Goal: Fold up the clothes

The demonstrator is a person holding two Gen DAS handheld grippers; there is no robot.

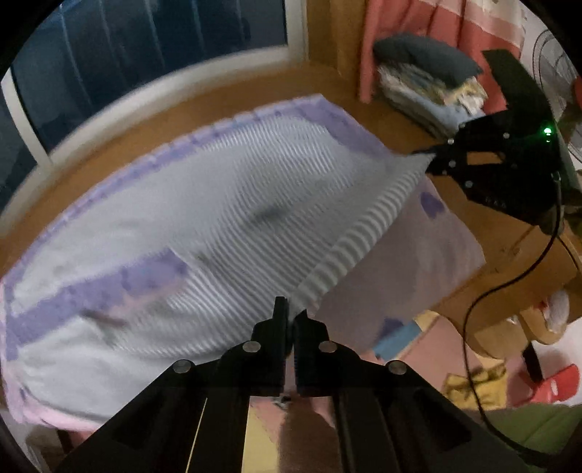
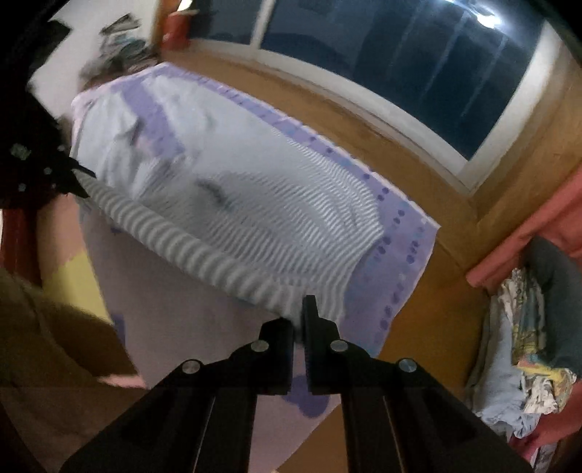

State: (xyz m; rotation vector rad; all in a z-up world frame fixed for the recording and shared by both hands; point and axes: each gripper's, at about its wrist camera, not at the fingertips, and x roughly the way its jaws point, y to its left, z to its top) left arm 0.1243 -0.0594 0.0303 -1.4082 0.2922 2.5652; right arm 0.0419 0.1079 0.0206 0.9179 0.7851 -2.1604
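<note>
A grey-and-white striped garment (image 1: 254, 203) (image 2: 276, 218) lies over a lilac sheet (image 1: 418, 247) (image 2: 152, 291) with a purple border. Its near edge is lifted and stretched in a line between my two grippers. In the left wrist view my left gripper (image 1: 291, 313) is shut on one end of that edge. My right gripper (image 1: 433, 156) pinches the other end at the upper right. In the right wrist view my right gripper (image 2: 300, 313) is shut on the striped edge, and the left gripper (image 2: 78, 178) holds the far end at the left.
The sheet rests on a wooden surface (image 1: 509, 254) (image 2: 454, 309) under a dark window (image 1: 145, 43) (image 2: 400, 54). A pile of clothes (image 1: 429, 91) (image 2: 527, 327) sits beside a pink curtain (image 1: 454, 29). A black cable (image 1: 509, 291) hangs from the right gripper.
</note>
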